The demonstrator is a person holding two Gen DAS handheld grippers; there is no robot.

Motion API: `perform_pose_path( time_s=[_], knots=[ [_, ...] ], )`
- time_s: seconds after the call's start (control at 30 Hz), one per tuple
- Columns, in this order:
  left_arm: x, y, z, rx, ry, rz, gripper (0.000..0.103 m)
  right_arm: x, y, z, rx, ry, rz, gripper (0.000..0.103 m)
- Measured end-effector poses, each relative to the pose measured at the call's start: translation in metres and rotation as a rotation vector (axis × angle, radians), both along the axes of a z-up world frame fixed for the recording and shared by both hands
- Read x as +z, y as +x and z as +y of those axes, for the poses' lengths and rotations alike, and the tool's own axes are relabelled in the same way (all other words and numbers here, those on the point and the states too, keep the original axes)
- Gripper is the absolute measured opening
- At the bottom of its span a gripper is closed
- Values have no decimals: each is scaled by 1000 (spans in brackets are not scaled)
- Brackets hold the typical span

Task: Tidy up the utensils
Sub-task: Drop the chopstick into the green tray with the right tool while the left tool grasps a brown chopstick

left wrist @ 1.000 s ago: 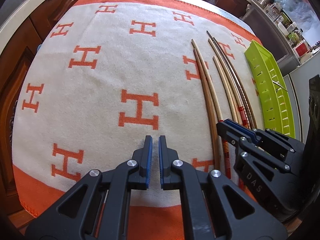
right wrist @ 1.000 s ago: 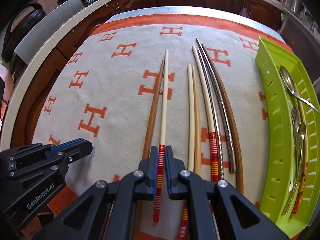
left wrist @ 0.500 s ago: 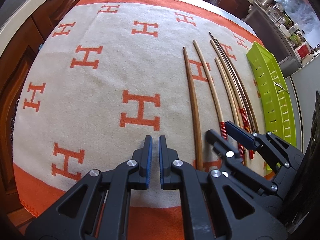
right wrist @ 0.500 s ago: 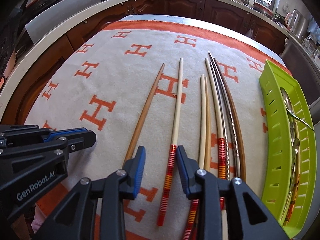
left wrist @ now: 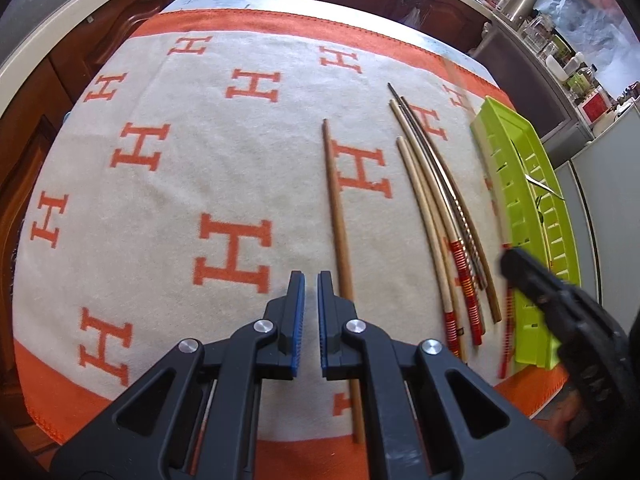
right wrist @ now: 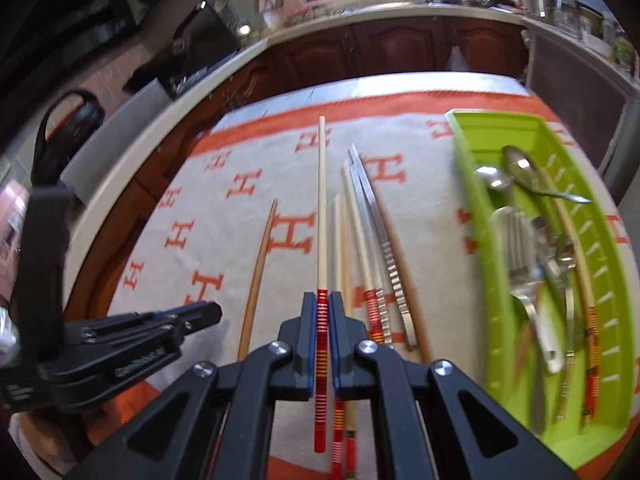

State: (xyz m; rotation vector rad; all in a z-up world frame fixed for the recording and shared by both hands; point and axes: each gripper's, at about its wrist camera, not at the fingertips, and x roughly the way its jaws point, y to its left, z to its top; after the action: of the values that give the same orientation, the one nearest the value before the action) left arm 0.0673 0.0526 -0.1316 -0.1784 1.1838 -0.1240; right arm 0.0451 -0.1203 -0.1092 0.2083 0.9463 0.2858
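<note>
Right wrist — cream chopstick (right wrist: 321, 208), red-and-orange banded end

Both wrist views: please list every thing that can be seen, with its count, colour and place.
blanket: one, cream with orange letters and border, covering the table.
held chopstick: one, pale with red-striped end, lifted between the right gripper's pads.
brown chopstick: one, lying alone on the blanket.
chopstick group: about six, pale, brown and metal, lying side by side near the tray.
tray: one, green, at the blanket's right edge.
cutlery: several spoons and forks, silver, plus a striped chopstick, inside the tray.
left gripper: black, shut, empty.
right gripper: black, shut on the held chopstick.
</note>
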Motion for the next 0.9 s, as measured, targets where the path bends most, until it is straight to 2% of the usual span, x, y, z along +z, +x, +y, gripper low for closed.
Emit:
perform_pose_path(
  time_s=[0.1,0.17,0.2,0.3,0.43,0.67,0.77,0.9],
  knots=[
    [-6,3,-12,-20,7,13,3,14,-6,-29,-71,-6,-36,5],
    [-6,3,-20,-28,26,-13,3,19,-9,-51,-116,-23,-35,5],
    [-6,4,-25,-37,45,-15,3,19,-10,-60,-136,-31,-28,5],
    [-12,5,-32,-39,36,17,9,14,-14,-90,-195,-42,-1,5],
    [-12,4,-39,-38,58,2,15,5,-18,-118,-255,-61,33,5],
    [-12,2,-48,-51,80,-6,29,15,-23,-139,-275,-93,5,5],
    [-13,3,-54,-51,107,-12,29,18,-18,-142,-274,-144,18,5],
    [-13,2,-52,-39,97,-10,28,9,-8,-147,-264,-186,58,5]
  ],
)
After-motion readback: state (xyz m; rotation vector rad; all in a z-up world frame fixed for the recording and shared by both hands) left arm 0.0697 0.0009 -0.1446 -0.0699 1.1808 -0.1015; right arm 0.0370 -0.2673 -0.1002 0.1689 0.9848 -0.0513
